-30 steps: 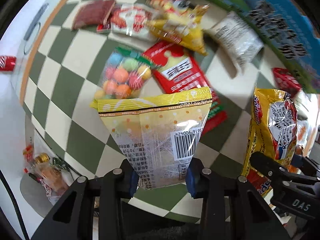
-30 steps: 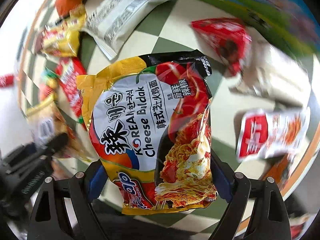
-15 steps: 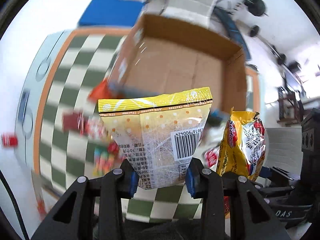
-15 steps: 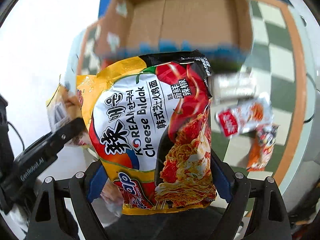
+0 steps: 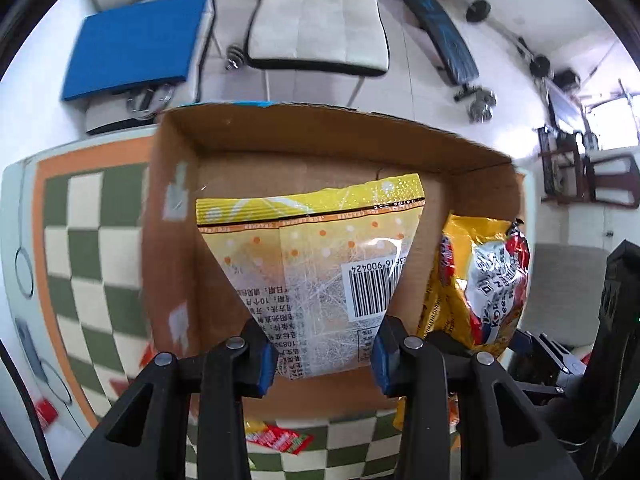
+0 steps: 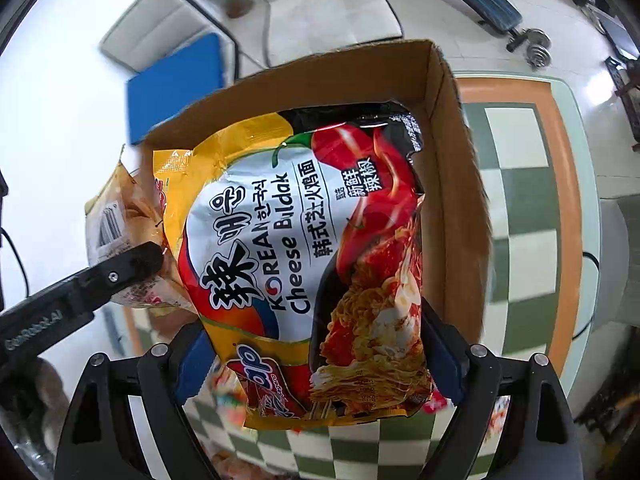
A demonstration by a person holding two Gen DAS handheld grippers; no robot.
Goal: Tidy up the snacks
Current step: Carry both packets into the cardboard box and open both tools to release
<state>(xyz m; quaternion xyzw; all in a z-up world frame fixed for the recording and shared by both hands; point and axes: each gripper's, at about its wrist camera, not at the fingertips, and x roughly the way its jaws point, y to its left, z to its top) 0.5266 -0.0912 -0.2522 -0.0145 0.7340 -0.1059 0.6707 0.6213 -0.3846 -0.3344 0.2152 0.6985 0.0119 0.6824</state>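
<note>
- Left wrist view, nearest: the left gripper (image 5: 322,354) pinches the lower end of a yellow cracker packet (image 5: 316,264), which hangs above the open cardboard box (image 5: 168,264).
- Right wrist view, nearest: the right gripper (image 6: 316,364) stands wide yet clamped on a broad Korean cheese noodle packet (image 6: 304,264), also above the box, on its right-hand half.
- Both packets hang side by side over the box, the cracker packet toward its left wall; from the right wrist view they look very close, whether touching I cannot tell.
- Below, the box floor looks bare, so either packet should have room to lie flat.
- To do this step well, I would lower each packet inside the box walls before letting go, and release them apart so one does not land tilted on the other.
- Beyond the box, loose snacks (image 5: 276,438) lie on the checked table (image 5: 80,216), near the box's front wall, waiting for later trips.
</note>
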